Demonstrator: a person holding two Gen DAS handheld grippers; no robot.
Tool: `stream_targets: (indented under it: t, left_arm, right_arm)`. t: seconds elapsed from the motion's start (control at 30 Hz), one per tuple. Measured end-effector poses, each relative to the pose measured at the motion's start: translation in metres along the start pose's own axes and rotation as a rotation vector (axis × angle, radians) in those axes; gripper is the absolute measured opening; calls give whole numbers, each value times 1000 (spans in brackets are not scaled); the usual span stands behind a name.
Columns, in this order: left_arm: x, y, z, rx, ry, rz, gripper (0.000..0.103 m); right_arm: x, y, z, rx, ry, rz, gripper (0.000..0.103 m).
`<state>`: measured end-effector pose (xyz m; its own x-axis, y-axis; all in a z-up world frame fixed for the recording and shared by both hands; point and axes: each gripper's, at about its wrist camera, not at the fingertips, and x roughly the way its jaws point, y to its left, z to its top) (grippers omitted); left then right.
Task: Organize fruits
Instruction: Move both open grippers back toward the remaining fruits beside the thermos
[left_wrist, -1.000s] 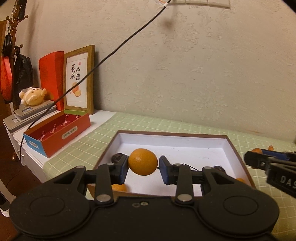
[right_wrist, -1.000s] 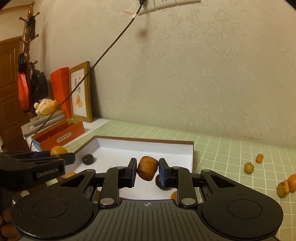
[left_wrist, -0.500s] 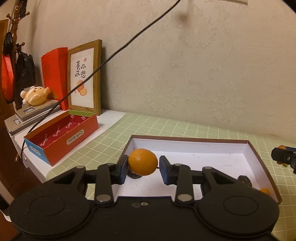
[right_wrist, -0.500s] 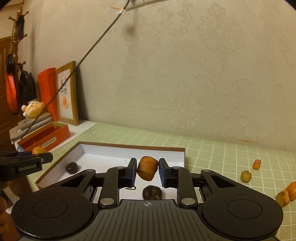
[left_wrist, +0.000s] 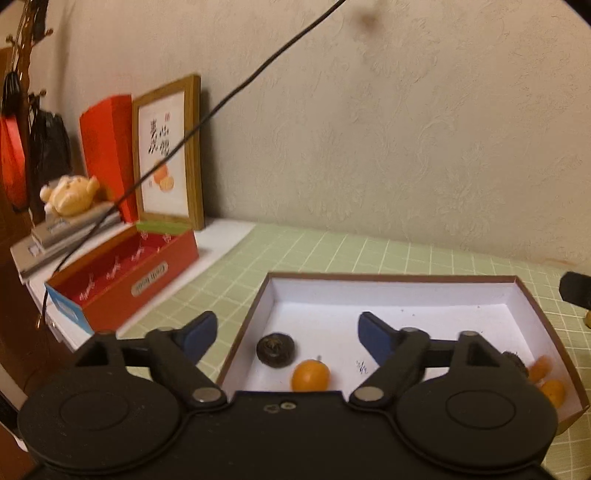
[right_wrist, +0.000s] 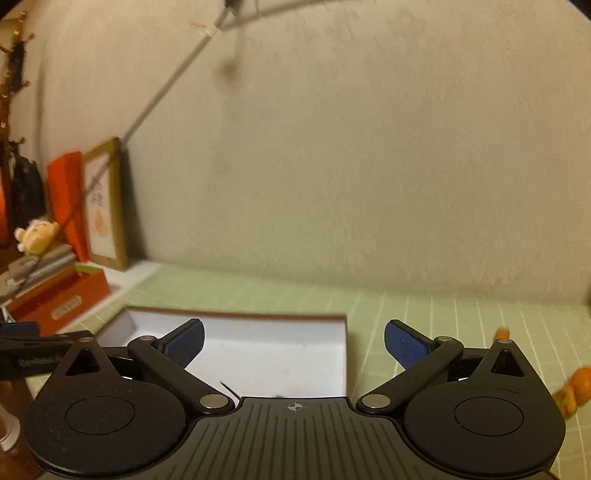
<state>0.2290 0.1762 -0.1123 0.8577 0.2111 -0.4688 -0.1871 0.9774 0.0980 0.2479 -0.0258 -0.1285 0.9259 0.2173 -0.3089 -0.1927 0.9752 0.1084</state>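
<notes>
A white box with a brown rim (left_wrist: 391, 277) lies on the green checked cloth. In the left wrist view my left gripper (left_wrist: 286, 334) hangs over the box's near left end, jaws opening and nothing between them. Below it on the box floor lie a small orange (left_wrist: 310, 376) and a dark round fruit (left_wrist: 276, 349). More orange fruits (left_wrist: 546, 380) sit at the box's right end. In the right wrist view my right gripper (right_wrist: 293, 341) is above the white box (right_wrist: 258, 354), jaws opening wide and empty. The brown fruit it carried is hidden.
A red open box (left_wrist: 122, 273), a framed picture (left_wrist: 168, 155), a red envelope, a plush toy (left_wrist: 70, 194) and stacked books stand at the left. A black cable (left_wrist: 221, 103) crosses the wall. Loose orange fruits (right_wrist: 570, 387) lie on the cloth at the right.
Both grippers opened. The orange left the left jaws and now lies in the box. The brown fruit is gone from the right jaws. Both hands shifted over the box.
</notes>
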Motion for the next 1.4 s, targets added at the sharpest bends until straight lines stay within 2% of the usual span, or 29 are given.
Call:
stream_targets:
  t: [0.1, 0.2, 0.47, 0.83, 1.0, 1.4]
  left_arm:
    - [-9, 3, 4, -21, -16, 2, 85]
    - [-19, 2, 7, -20, -43, 12, 90]
    - [-33, 2, 13, -43, -63, 26, 90]
    - [-55, -12, 11, -25, -74, 22, 92]
    - [-68, -15, 6, -40, -64, -2, 95]
    - [-94, -47, -13, 20, -52, -57, 95]
  right_arm:
    - [-10, -3, 4, 12, -37, 21, 103]
    - [-16, -7, 4, 21, -35, 36, 103]
    - [-30, -21, 10, 50, -43, 36, 103]
    - [-49, -47, 14, 97, -45, 33, 103]
    - [-59, -51, 15, 96, -45, 61, 103]
    - [-86, -62, 11, 90, -37, 101, 103]
